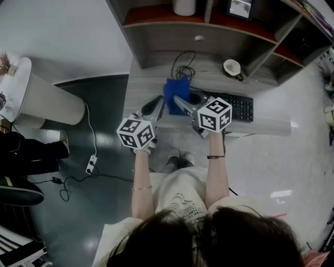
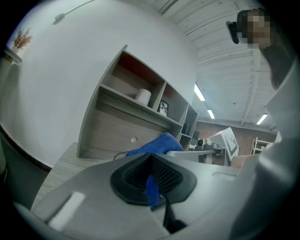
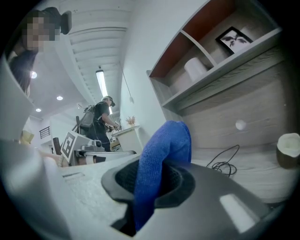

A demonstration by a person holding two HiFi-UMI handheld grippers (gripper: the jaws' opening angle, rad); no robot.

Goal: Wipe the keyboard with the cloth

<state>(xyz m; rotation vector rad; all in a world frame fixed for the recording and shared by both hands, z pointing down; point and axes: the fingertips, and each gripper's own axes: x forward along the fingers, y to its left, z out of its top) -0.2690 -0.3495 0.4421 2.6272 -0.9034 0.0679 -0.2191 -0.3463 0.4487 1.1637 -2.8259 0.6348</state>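
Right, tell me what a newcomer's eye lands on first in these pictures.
The bright blue cloth stands out first, bunched over the wooden desk, with the left gripper and the right gripper each shut on it. Next comes the black keyboard just to the cloth's right in the head view. A white cup sits farther back on the desk.

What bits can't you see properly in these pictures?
- The keyboard, head view: its left end is hidden behind the right tool.
- The blue cloth, right gripper view: its lower end disappears inside the tool.
- The white roll, head view: cut off by the top edge.
- The framed picture, right gripper view: too small to tell what it shows.
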